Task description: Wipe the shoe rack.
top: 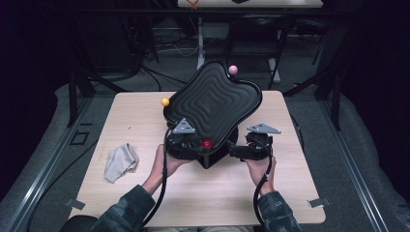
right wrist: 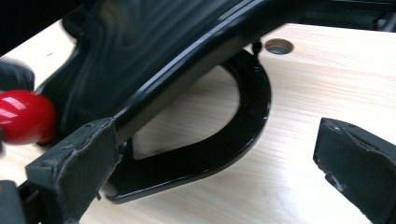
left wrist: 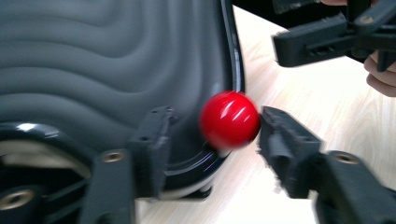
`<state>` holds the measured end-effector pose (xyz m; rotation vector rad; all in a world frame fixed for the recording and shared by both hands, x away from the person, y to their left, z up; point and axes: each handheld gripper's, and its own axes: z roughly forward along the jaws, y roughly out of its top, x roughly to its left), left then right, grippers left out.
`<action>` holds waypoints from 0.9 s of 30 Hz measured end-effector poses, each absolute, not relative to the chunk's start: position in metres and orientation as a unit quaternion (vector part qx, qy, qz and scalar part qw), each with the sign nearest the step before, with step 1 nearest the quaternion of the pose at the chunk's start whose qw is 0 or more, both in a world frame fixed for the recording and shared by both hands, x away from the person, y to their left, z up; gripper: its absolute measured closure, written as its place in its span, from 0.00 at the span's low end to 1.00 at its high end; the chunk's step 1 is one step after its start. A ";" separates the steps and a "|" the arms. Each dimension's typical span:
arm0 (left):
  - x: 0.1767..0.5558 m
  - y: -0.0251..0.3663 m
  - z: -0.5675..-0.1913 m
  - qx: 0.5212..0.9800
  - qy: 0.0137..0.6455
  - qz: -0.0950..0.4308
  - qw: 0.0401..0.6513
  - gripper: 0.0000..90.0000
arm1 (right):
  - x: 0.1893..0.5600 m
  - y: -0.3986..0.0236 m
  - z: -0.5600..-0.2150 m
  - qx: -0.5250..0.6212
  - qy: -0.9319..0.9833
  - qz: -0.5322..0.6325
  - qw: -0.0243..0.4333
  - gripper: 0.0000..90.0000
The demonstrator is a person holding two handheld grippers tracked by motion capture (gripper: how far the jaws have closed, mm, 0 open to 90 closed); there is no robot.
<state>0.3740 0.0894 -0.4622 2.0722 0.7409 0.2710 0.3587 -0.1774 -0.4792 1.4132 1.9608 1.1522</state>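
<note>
**Red ball at the tray's near edge, 2 grippers beside it**

A pale wooden bench (top: 145, 121) stands in a dark room, with grey floor around it, cables behind and metal rails at both sides. On it sits a black wavy tray (top: 212, 99) on a curved black stand (right wrist: 224, 140), tilted up. A yellow ball (top: 165, 102) and a pink ball (top: 232, 70) sit at its rim (left and far side). A grey cloth (top: 121, 162) lies crumpled on the bench at the left, well apart from the tray.

The red ball (left wrist: 229, 120) is at the tray's near edge, between the jaws of the left gripper (left wrist: 212, 135), which stand apart, one pad just beside the ball. The right gripper (right wrist: 210, 163) has its jaws wide apart, one jaw against the tray's rim.
</note>
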 end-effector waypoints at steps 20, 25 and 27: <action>0.409 0.224 -0.477 0.774 0.464 0.160 0.400 0.17 | 0.340 -0.100 -0.460 0.432 0.767 0.422 0.218 0.32; 0.415 0.228 -0.479 0.771 0.472 0.164 0.396 0.17 | 0.349 -0.088 -0.467 0.427 0.776 0.418 0.204 0.51; 0.416 0.229 -0.479 0.769 0.474 0.168 0.396 0.18 | 0.351 -0.086 -0.471 0.425 0.778 0.415 0.202 0.61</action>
